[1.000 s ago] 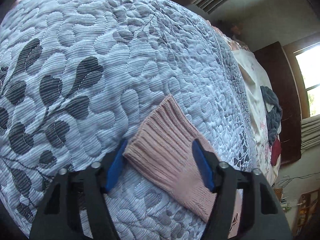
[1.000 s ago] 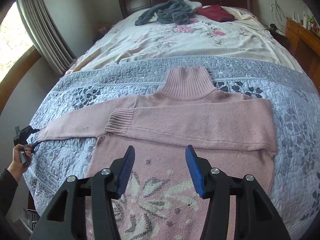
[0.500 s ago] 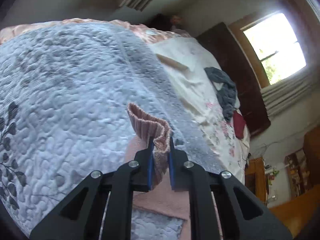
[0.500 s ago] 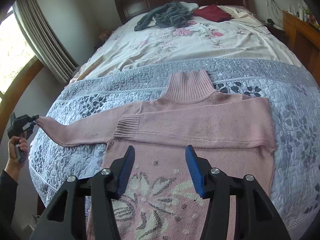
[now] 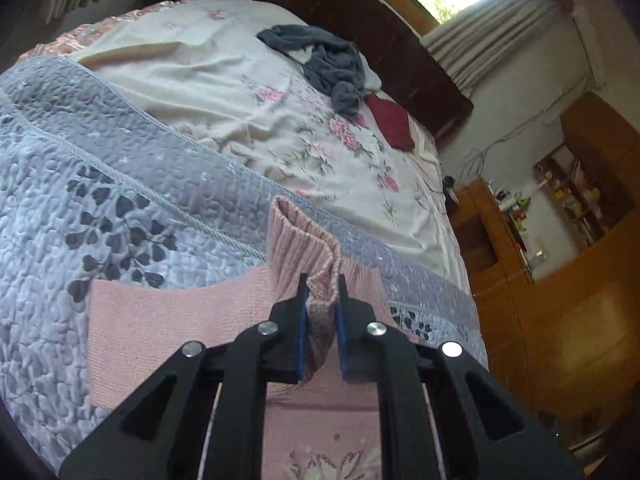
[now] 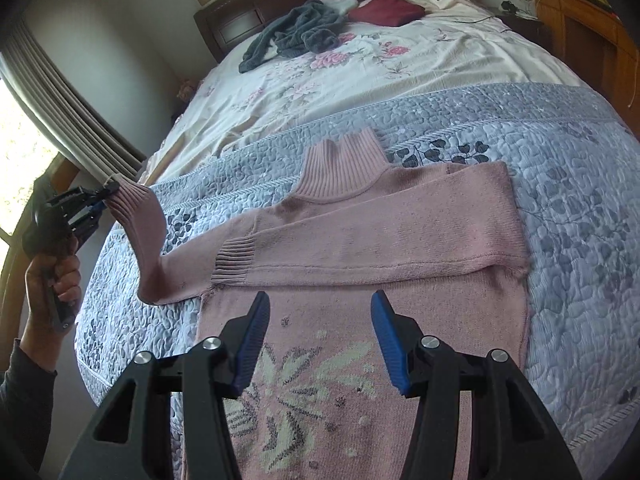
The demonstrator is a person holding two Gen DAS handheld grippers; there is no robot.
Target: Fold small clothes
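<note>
A pink knit turtleneck sweater (image 6: 360, 240) with a pale flower pattern lies flat on the quilted grey-blue bedspread (image 6: 560, 184), near the bed's foot edge. One ribbed-cuffed sleeve is folded across its chest. The left gripper (image 5: 320, 304) is clenched on the other sleeve's ribbed cuff (image 5: 304, 240), raised off the bedspread's left edge. The right gripper (image 6: 318, 336) hovers over the sweater's body, fingers spread and empty.

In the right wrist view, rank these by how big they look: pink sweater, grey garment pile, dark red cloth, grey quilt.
1. grey quilt
2. pink sweater
3. grey garment pile
4. dark red cloth

The last two lie far up the bed, so they look smaller than they may be.
</note>
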